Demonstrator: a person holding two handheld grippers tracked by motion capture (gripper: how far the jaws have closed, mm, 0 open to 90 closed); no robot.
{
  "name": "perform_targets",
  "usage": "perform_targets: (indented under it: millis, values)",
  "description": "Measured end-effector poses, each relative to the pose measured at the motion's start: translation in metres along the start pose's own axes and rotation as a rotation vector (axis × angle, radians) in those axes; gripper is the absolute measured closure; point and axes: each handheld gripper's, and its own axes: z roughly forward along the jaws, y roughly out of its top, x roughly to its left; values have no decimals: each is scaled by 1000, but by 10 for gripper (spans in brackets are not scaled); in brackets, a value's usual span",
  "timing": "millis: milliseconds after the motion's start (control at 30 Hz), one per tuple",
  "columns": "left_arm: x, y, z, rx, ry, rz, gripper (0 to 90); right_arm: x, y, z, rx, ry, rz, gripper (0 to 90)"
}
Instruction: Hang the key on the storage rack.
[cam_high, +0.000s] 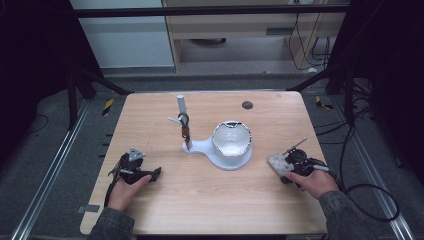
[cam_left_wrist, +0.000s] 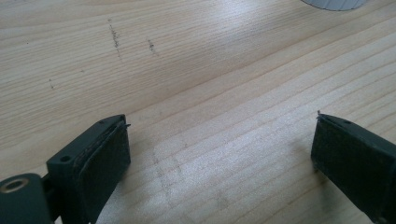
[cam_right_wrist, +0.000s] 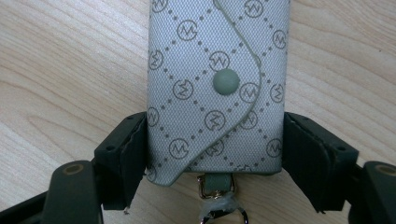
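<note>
here key pouch (cam_right_wrist: 215, 88) clamped between right hand-held gripper (cam_right_wrist: 215, 154) jaws.

The key pouch (cam_right_wrist: 217, 88) is cut off at twelve o'clock, its clasp (cam_right_wrist: 219, 205) at six o'clock; the monogram letters are unreadable.

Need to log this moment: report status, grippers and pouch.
Right gripper shut on grey key pouch, flat on table. Left gripper open, empty. White stand apart, nothing blocking.
</note>
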Motion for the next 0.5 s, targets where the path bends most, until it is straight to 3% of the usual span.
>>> perform_targets:
  millis: [500]
  values:
    - [0,0,0,-1,-1,0,39,7,5,-19,-33,-26,-122,309]
